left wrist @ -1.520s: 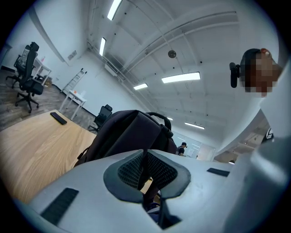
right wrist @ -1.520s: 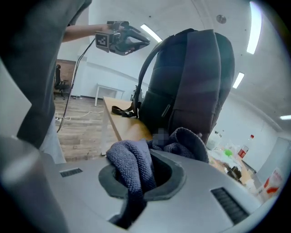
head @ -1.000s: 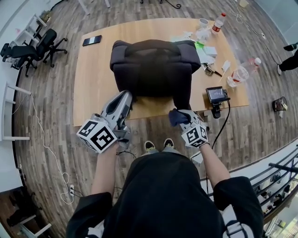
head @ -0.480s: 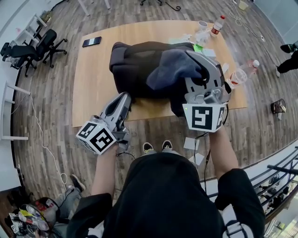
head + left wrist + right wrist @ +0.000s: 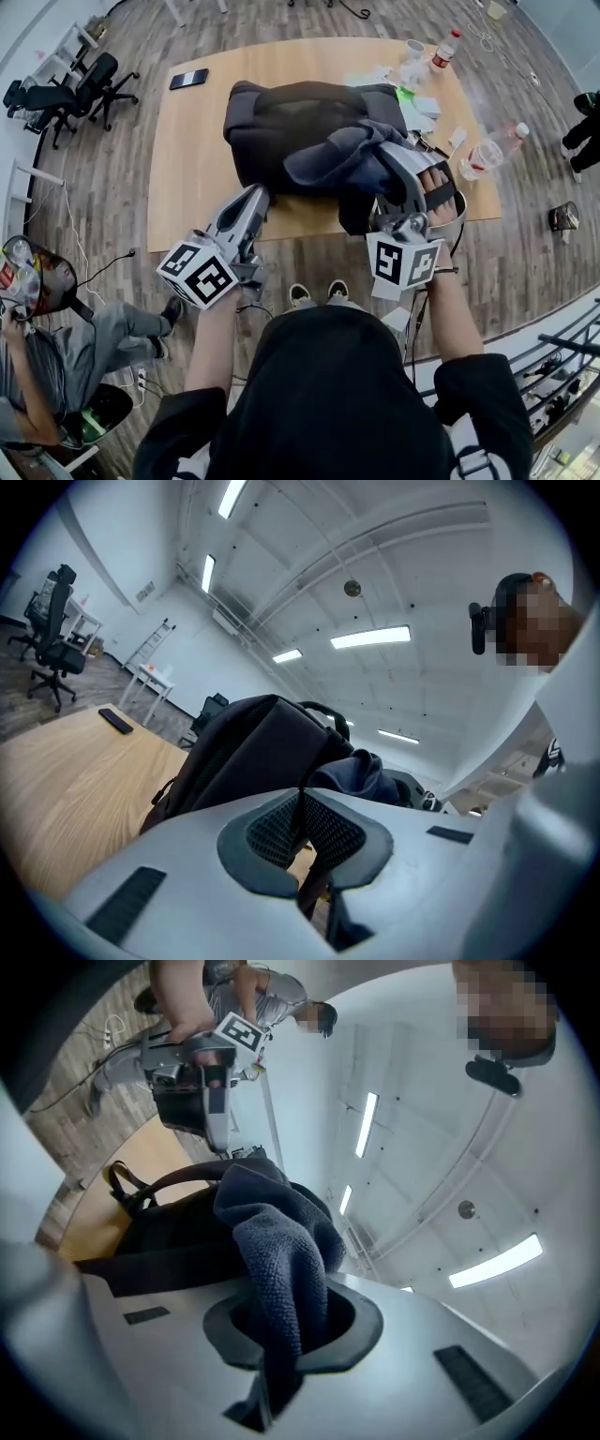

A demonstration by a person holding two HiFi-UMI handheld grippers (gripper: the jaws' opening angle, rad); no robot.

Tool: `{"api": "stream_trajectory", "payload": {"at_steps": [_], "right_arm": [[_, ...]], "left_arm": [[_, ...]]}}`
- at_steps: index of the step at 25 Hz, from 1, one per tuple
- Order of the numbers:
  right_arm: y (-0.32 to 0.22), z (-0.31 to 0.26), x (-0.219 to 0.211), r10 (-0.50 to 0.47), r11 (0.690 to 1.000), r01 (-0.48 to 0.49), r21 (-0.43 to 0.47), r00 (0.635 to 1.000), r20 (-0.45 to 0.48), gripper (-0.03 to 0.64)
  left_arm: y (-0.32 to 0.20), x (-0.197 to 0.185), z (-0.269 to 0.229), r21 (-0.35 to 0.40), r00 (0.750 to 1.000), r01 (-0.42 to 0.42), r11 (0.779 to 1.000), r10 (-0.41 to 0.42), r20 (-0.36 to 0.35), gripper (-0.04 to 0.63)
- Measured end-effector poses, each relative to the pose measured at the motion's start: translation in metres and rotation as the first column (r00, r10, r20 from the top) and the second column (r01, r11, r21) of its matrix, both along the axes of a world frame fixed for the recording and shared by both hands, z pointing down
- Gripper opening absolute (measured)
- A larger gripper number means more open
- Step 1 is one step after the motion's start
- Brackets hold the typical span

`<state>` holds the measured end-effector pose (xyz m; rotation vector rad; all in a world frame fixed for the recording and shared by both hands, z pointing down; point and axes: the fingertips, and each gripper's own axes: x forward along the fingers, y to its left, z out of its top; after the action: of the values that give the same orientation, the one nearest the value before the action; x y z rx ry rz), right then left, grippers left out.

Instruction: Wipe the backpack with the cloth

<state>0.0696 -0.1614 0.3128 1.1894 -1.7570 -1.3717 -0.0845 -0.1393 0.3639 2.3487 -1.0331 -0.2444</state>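
Two grippers busy: right gripper [image 5: 386, 157] clamps the cloth [image 5: 328, 155] over the backpack [image 5: 281, 117], which stands by the table's [image 5: 187, 159] near edge, poised to wipe. Left gripper [image 5: 255, 193], jaws closed, sits at its near-left corner, probably steadying.

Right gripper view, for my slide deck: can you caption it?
Right gripper shut on a dark blue cloth, with the black backpack behind it.

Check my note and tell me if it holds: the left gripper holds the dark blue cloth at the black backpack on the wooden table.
Wrong gripper. The right gripper holds the dark blue cloth at the black backpack on the wooden table. The right gripper view shows the cloth pinched between its fingers.
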Motion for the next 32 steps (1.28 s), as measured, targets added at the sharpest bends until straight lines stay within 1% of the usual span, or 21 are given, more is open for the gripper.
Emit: {"api": "stream_trajectory", "payload": {"at_steps": [2,4,6,7,8,10,11,12,13,16,19,21,23,26,29,30,31,32], "right_arm": [[0.005,0.026,-0.001,-0.002,0.998,0.001,-0.060,1.000,-0.020,0.034],[0.009,0.065,0.001,0.006,0.989,-0.013,-0.150,0.999,-0.045,0.034],[0.013,0.116,0.002,0.014,0.962,-0.033,-0.271,0.997,-0.072,0.034],[0.015,0.145,0.003,0.015,0.940,-0.046,-0.338,0.996,-0.092,0.034],[0.017,0.176,0.004,0.015,0.911,-0.063,-0.408,0.993,-0.119,0.034],[0.022,0.238,0.008,0.013,0.836,-0.108,-0.537,0.984,-0.178,0.034],[0.025,0.264,0.011,0.014,0.802,-0.129,-0.583,0.980,-0.197,0.034],[0.026,0.285,0.015,0.021,0.778,-0.142,-0.612,0.980,-0.200,0.034],[0.027,0.298,0.017,0.033,0.767,-0.143,-0.625,0.982,-0.185,0.034],[0.028,0.304,0.017,0.060,0.754,-0.110,-0.648,0.993,-0.098,0.034],[0.034,0.304,0.019,0.069,0.738,-0.072,-0.670,0.997,-0.031,0.034],[0.041,0.309,0.023,0.085,0.731,-0.059,-0.680,0.996,0.005,0.034],[0.050,0.314,0.026,0.107,0.716,-0.054,-0.696,0.994,0.033,0.034],[0.061,0.324,0.030,0.118,0.691,-0.044,-0.721,0.992,0.052,0.034],[0.060,0.323,0.029,0.097,0.672,-0.051,-0.739,0.995,0.020,0.034],[0.058,0.313,0.027,0.094,0.675,-0.051,-0.736,0.995,0.017,0.034],[0.053,0.296,0.024,0.091,0.696,-0.045,-0.716,0.995,0.026,0.034],[0.046,0.271,0.020,0.088,0.735,-0.034,-0.677,0.995,0.046,0.034]], "left_arm": [[0.000,0.003,0.002,-0.002,1.000,-0.007,1.000,0.007,-0.003,0.018],[0.000,0.007,0.003,-0.003,1.000,-0.016,1.000,0.016,-0.004,0.018],[0.000,0.009,0.005,-0.004,1.000,-0.023,1.000,0.023,0.000,0.018],[-0.001,0.009,0.007,-0.007,1.000,-0.025,1.000,0.025,0.001,0.018],[-0.001,0.009,0.008,-0.010,1.000,-0.026,1.000,0.026,0.001,0.018],[0.000,0.010,0.009,-0.021,1.000,-0.025,0.999,0.025,0.003,0.018],[0.000,0.010,0.008,-0.023,1.000,-0.026,0.999,0.026,0.004,0.018],[0.001,0.010,0.008,-0.022,1.000,-0.028,0.999,0.028,0.005,0.018],[0.001,0.010,0.007,-0.019,1.000,-0.029,0.999,0.029,0.007,0.018],[0.003,0.006,0.007,-0.016,1.000,-0.026,1.000,0.026,0.013,0.018],[0.005,0.004,0.009,-0.026,1.000,-0.016,1.000,0.016,0.012,0.018],[0.006,0.004,0.011,-0.026,1.000,-0.016,1.000,0.016,0.007,0.018],[0.007,0.004,0.011,-0.028,1.000,-0.014,1.000,0.014,0.006,0.018],[0.008,0.001,0.010,-0.030,1.000,-0.006,1.000,0.007,0.006,0.018],[0.009,0.001,0.010,-0.024,1.000,-0.008,1.000,0.008,0.001,0.018],[0.010,0.002,0.010,-0.024,1.000,-0.010,1.000,0.010,-0.002,0.018],[0.011,0.002,0.011,-0.026,1.000,-0.012,1.000,0.012,-0.002,0.018],[0.012,0.001,0.011,-0.029,1.000,-0.012,1.000,0.012,-0.002,0.018]]}}
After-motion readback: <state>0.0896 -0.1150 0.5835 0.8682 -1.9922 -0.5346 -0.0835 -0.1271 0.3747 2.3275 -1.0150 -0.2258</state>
